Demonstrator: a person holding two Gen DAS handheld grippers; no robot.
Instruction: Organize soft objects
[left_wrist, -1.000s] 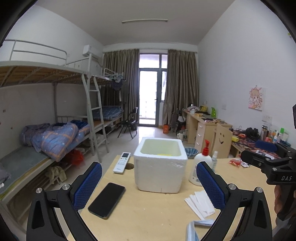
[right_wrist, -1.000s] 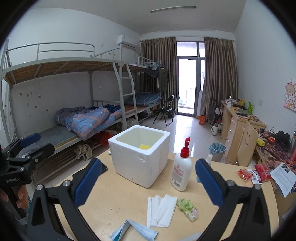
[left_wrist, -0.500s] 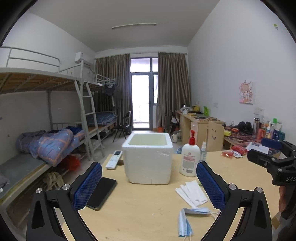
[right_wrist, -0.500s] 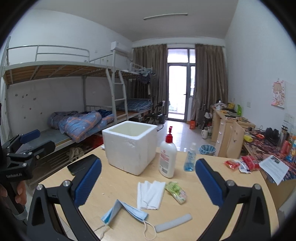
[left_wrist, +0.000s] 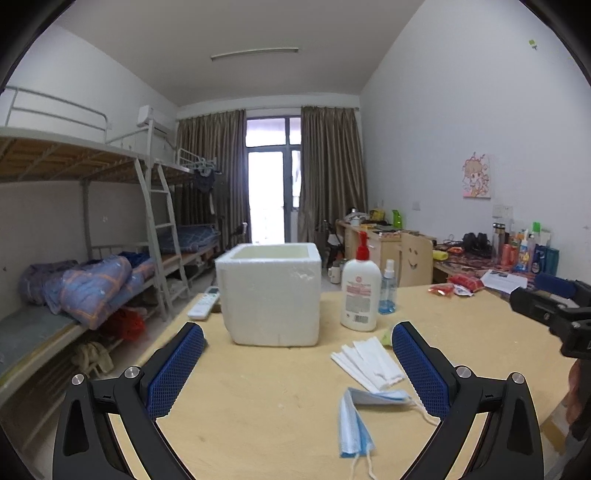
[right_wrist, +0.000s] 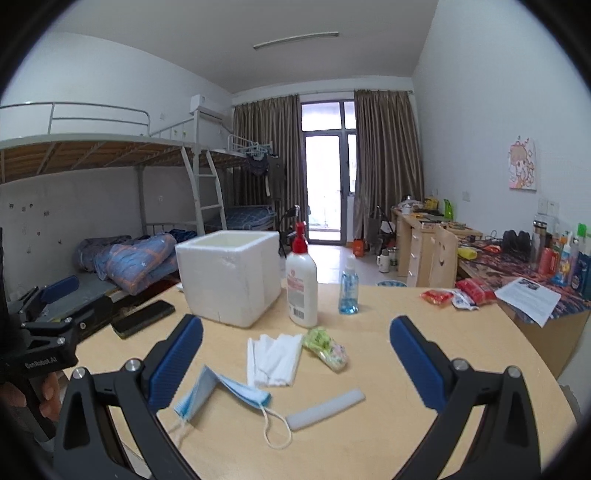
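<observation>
A white foam box (left_wrist: 271, 293) (right_wrist: 229, 277) stands open-topped on the wooden table (left_wrist: 258, 398). In front of it lie a blue face mask (left_wrist: 356, 421) (right_wrist: 221, 387), a stack of white folded cloths (left_wrist: 369, 363) (right_wrist: 275, 358), a green patterned soft packet (right_wrist: 325, 347) and a grey soft strip (right_wrist: 325, 404). My left gripper (left_wrist: 297, 365) is open and empty, above the table before the box. My right gripper (right_wrist: 295, 362) is open and empty, above the cloths and the mask.
A lotion pump bottle (right_wrist: 301, 291) and a small blue spray bottle (right_wrist: 348, 291) stand right of the box. A black phone (right_wrist: 144, 317) and a white remote (left_wrist: 204, 308) lie left of it. Red snack packets (right_wrist: 458, 293) lie at the far right edge.
Both grippers have pulled back from the box and lowered; the box looks smaller, and the mask, cloths and grey strip have come into view. Both stay open.
</observation>
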